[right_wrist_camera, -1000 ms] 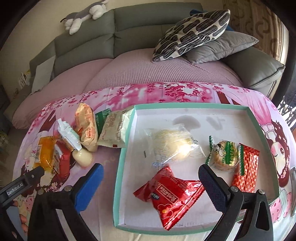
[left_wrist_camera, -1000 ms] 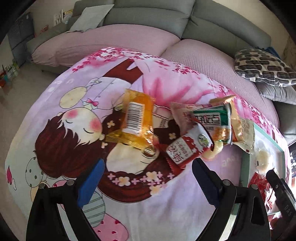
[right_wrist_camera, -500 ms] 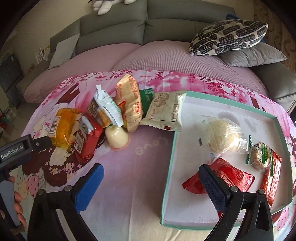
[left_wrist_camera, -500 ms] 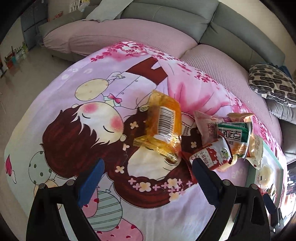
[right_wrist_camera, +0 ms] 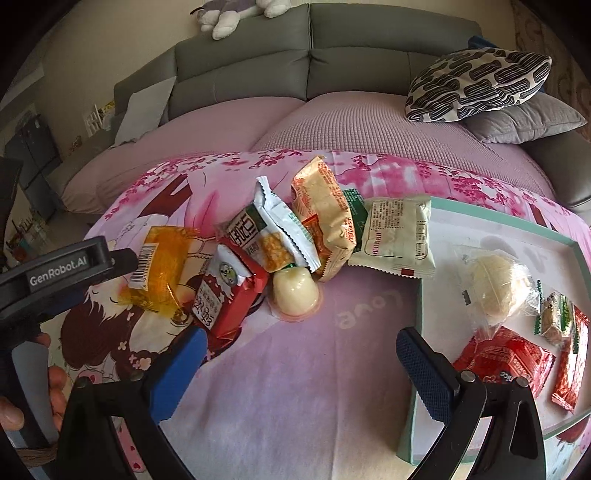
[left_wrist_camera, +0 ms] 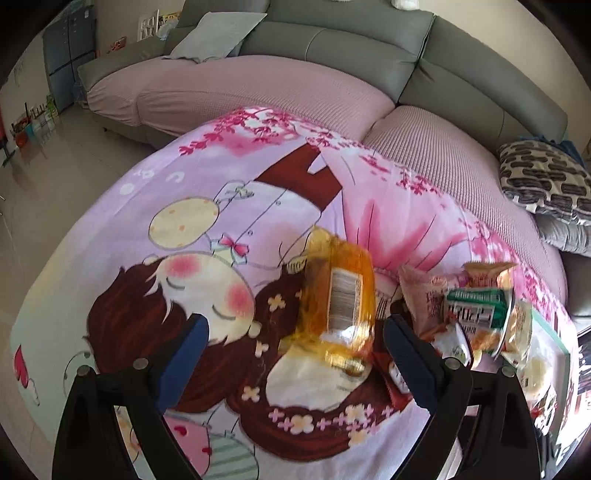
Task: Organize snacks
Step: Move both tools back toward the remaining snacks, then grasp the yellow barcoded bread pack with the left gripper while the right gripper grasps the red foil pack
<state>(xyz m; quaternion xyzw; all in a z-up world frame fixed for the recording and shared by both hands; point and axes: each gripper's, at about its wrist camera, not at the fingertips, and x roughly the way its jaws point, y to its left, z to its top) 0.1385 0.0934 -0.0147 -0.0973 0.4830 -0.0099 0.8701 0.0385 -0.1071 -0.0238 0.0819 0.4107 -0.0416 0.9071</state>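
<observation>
The orange packet (left_wrist_camera: 338, 301), seen lower centre on the blanket (left_wrist_camera: 184, 206), is framed by the wide-open left gripper (left_wrist_camera: 291, 350); light, crinkly and slippery, it is best pinched across its flat sides. The right gripper (right_wrist_camera: 295, 369) is also spread, empty.

Grey sectional sofa (right_wrist_camera: 369, 55) with pink seat covers (left_wrist_camera: 258, 92); black-and-white patterned cushion (right_wrist_camera: 476, 83) on a grey pillow (right_wrist_camera: 524, 123); plush toy (right_wrist_camera: 229, 14) on the backrest; cartoon-girl blanket (left_wrist_camera: 184, 240) over the tabletop; dark cabinet (left_wrist_camera: 61, 70) far left
</observation>
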